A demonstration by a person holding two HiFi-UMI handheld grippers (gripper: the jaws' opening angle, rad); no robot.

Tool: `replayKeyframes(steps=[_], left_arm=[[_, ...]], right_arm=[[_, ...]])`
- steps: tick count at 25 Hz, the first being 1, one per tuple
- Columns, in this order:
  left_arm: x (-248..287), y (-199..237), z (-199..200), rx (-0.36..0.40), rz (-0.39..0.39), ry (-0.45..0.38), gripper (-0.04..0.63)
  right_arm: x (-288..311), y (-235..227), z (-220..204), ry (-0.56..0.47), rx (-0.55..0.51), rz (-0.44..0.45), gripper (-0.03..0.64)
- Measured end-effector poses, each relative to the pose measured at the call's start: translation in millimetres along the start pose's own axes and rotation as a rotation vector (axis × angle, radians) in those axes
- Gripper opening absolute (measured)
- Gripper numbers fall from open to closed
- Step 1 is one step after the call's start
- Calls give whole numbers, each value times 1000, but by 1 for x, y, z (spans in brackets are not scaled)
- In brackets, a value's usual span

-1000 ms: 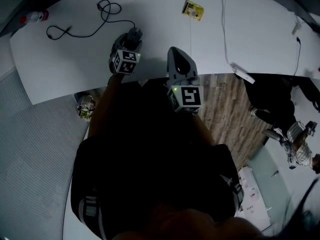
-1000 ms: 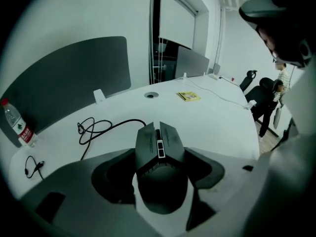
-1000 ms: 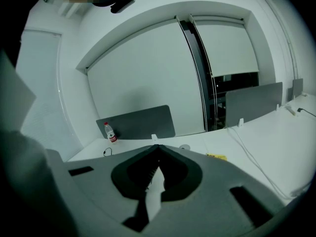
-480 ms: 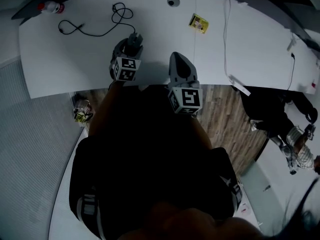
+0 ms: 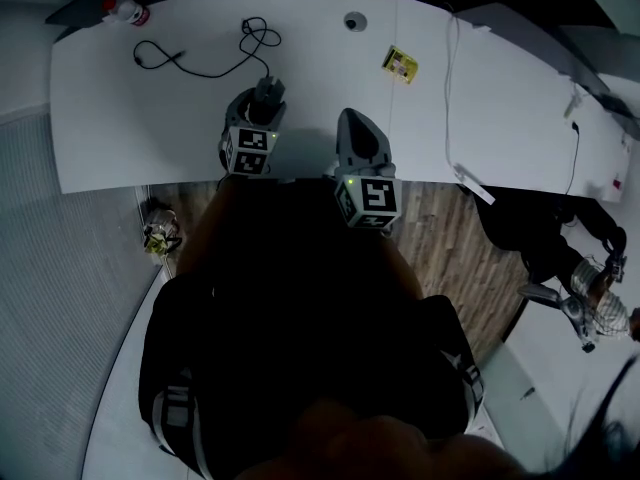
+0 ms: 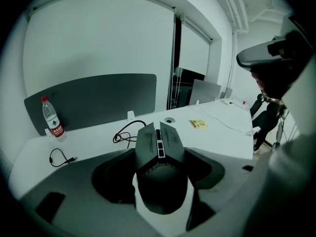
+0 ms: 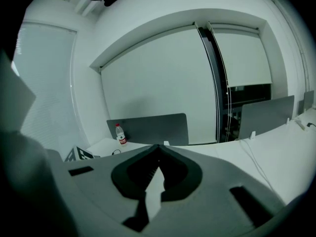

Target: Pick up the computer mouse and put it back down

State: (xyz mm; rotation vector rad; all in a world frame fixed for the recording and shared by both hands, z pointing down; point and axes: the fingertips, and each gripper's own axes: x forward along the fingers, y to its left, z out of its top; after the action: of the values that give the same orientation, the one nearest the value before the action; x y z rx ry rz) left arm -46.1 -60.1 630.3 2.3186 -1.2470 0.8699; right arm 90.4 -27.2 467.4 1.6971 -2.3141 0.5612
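the dark grey wired computer mouse is pinched in the left gripper. its fingers are spread only as wide as the mouse's body and press on its two sides. the mouse's long axis runs straight along the fingers, with the buttons and scroll wheel pointing away and the rounded rear nearest the camera. white shows beside its rear, but i cannot tell if its underside touches the curved white bench or hangs just above it. setting it down looks like a short move straight down.

its thin black cable leaves the front and loops loosely on the bench just ahead. that slack is the one thing that could bunch under the mouse.

the right gripper is just beside the left one, near the bench edge. its fingers are pressed together on nothing, and it points higher, toward the wall.

the clear plastic water bottle with a red label stands well apart at the far left. the small yellow packet and a thin white cord lie off to the right, out of the way.
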Motion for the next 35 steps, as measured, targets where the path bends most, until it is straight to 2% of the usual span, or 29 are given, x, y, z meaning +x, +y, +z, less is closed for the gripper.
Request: replayKeyframes(steps=[10,18,35], left_arm=[[-31,11,12,-17,30,-76,291],[-54,30,34,-53,77,-156,291],[-122,55,121,-35,162,-438,291]], right_arm=[[9,13,13,-19,-29,18,0],[15,16,23,-30,7,25,0],[13,1,36,-71,-3,-8,0]])
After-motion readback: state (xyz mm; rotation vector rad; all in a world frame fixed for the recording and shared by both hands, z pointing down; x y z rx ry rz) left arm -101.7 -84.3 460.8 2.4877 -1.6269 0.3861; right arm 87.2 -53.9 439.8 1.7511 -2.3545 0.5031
